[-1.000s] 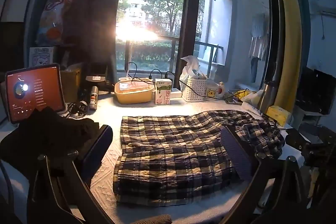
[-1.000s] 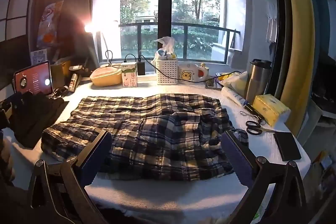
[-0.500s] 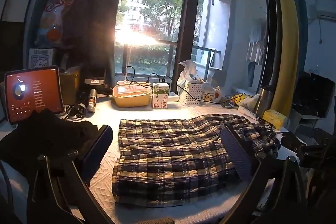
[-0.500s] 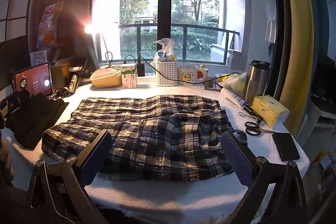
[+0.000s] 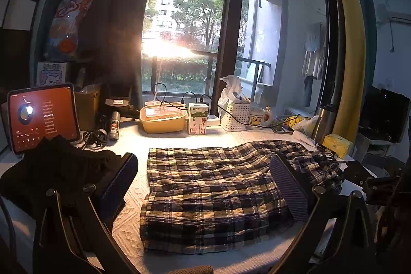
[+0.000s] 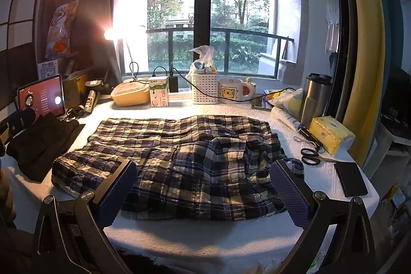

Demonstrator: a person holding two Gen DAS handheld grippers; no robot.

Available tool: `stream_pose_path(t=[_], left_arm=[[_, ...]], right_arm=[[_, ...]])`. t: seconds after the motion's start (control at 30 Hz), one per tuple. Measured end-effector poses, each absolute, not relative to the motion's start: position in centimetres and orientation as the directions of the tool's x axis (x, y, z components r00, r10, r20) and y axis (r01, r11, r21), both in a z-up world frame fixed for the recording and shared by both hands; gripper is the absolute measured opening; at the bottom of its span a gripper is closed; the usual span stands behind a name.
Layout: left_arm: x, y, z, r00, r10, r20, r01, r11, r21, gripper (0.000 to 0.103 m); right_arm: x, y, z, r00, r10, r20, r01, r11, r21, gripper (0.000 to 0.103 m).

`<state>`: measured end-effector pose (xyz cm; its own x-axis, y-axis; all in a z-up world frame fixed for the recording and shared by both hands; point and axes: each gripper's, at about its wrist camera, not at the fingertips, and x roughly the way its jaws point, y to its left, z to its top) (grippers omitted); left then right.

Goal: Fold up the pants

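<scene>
Plaid pants [image 5: 213,191] [image 6: 179,161] lie spread across the white table cover, legs toward the left, the waist end rumpled at the right. My left gripper [image 5: 203,186] is open and held above the near left end of the pants, nothing between its fingers. Over the near edge of the cloth hovers my right gripper [image 6: 203,191], open and empty as well. The other gripper's body shows at the right edge [image 5: 370,179] of the left wrist view.
A black garment [image 5: 51,171] [image 6: 41,143] lies folded at the left beside a lit tablet [image 5: 42,117]. Along the window stand a yellow box [image 6: 131,94], milk carton [image 6: 159,91], white basket [image 6: 204,89], mug [image 6: 235,91]. Steel tumbler [image 6: 314,96], tissue pack [image 6: 331,132], scissors [image 6: 312,157], dark phone [image 6: 350,179] at right.
Both grippers have risen and tilted back a little, so the pants sit slightly lower in each view. The pants have not moved.
</scene>
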<state>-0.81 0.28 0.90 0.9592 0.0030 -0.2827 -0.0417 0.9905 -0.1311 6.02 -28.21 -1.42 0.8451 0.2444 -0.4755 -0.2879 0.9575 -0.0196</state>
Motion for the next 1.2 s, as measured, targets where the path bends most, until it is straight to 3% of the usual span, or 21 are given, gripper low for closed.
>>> stream_pose_path(t=[1.2], left_arm=[[-0.84, 0.58, 0.81, 0.956, 0.022, -0.292, -0.060, 0.991, -0.122, 0.101]], right_arm=[[5.86, -27.83, -1.10, 0.848, 0.251, -0.467, -0.292, 0.956, -0.016, 0.103]])
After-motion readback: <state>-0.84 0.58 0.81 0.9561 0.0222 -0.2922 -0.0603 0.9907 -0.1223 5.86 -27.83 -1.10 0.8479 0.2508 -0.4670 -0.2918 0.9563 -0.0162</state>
